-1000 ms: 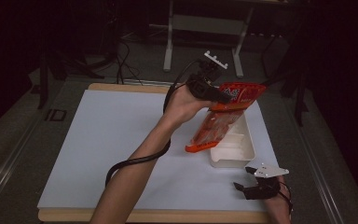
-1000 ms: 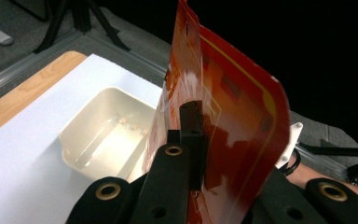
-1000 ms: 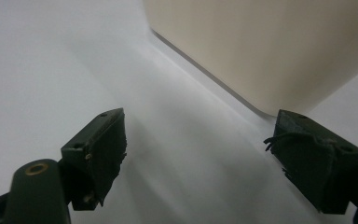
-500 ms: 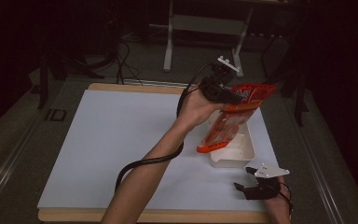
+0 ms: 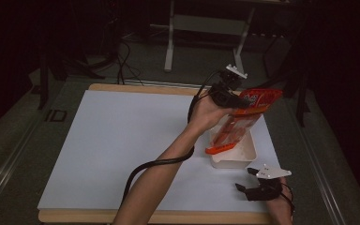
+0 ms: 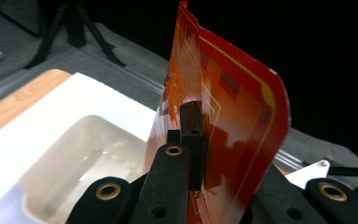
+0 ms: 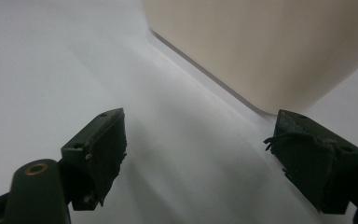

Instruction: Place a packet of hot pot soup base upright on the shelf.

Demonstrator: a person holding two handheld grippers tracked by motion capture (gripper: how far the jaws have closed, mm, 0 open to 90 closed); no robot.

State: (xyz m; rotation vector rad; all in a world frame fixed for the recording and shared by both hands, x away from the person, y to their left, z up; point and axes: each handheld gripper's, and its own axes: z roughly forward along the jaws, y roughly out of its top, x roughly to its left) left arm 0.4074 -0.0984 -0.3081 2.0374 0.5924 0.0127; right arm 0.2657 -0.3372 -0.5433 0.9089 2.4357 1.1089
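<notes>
The left gripper (image 5: 236, 101) is clamped on the upper part of an orange bag (image 5: 241, 123), its jaws closed flat against the foil. In the left gripper view the bag (image 6: 223, 116) stands upright between the black jaws, its top edge rising well above them. From the grip the bag hangs slanting down, and its lower end sits over or in a white tray (image 5: 243, 157); whether it touches the tray's floor cannot be told. The tray (image 6: 56, 158) lies just below and beside the held bag, on the right part of a white mat (image 5: 122, 140) covering the table.

The right gripper (image 5: 255, 183) rests low on the mat near the table's front edge, just in front of the tray. Its jaws stand wide apart with nothing between them, and the tray's wall (image 7: 270, 51) rises just beyond them.
</notes>
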